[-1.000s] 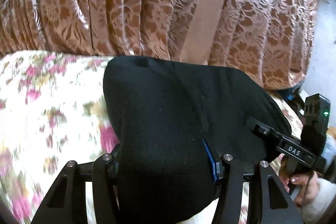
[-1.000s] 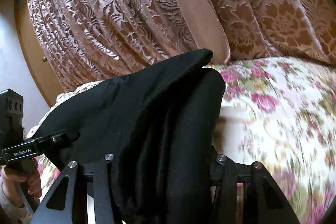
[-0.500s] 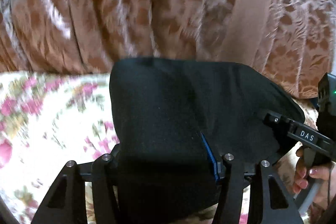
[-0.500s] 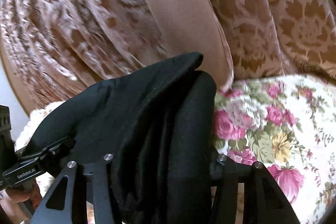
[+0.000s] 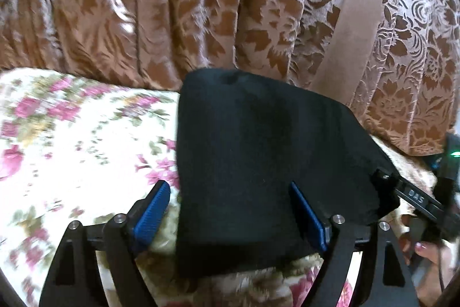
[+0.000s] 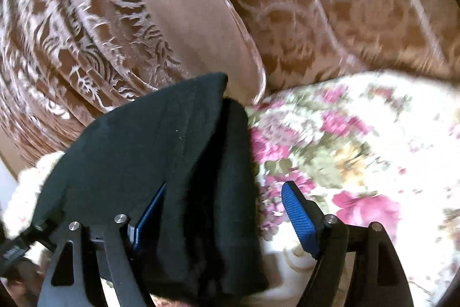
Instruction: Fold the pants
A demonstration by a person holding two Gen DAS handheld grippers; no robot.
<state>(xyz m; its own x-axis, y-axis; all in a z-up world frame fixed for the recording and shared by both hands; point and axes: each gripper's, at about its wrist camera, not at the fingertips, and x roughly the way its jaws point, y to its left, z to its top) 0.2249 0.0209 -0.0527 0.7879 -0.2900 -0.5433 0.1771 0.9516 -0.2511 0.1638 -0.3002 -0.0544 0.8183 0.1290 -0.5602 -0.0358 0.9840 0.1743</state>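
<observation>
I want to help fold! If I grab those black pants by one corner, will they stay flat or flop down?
Probably flop: the black pants lie in soft stacked layers on the flowery blanket, with rounded edges. They look thick, so likely a bit heavy. The layers may slide apart, since neither open gripper pins them.

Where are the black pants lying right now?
The black pants lie folded on the floral bedspread, their far edge against the brown patterned curtain; both views show them between open claw fingers.

Home bedroom: floral bedspread [image 5: 72, 151], brown patterned curtains [image 5: 172, 5] behind.
</observation>
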